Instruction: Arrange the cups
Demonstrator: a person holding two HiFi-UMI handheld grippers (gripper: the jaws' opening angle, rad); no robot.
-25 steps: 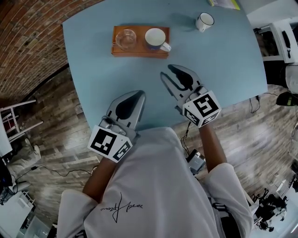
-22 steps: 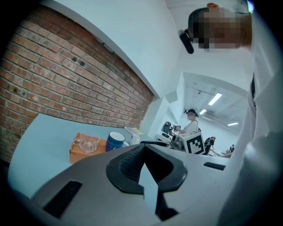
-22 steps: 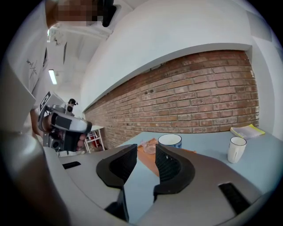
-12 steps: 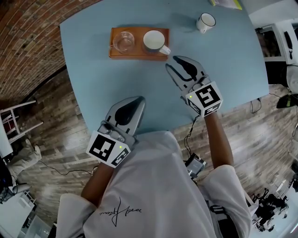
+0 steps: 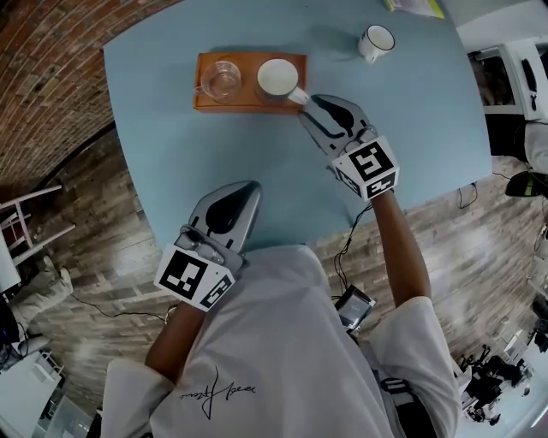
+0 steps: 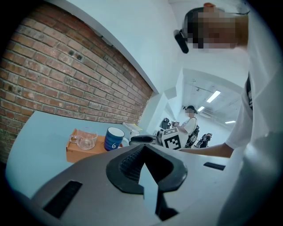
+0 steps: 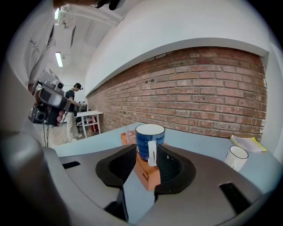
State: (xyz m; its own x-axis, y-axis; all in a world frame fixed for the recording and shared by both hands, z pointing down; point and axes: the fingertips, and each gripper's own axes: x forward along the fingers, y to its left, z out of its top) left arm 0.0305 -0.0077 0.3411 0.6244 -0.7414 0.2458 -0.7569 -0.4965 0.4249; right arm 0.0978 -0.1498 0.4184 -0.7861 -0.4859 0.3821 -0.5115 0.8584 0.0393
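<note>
An orange tray lies at the far side of the light blue table. It carries a clear glass cup and a blue mug with a white inside, whose white handle points toward me. My right gripper reaches that handle. Its jaws are opening and stand on either side of the handle without pressing on it. A white mug stands alone at the far right. Low over the near table edge, my left gripper is shut with nothing in it.
A yellowish booklet lies at the table's far edge, behind the white mug. A brick wall runs along the table's left side. A white side table stands on the wooden floor at left. People stand far back.
My right gripper has travelled forward and left across the table, up to the blue mug's handle, and rolled a little. The left gripper has stayed near the front edge.
</note>
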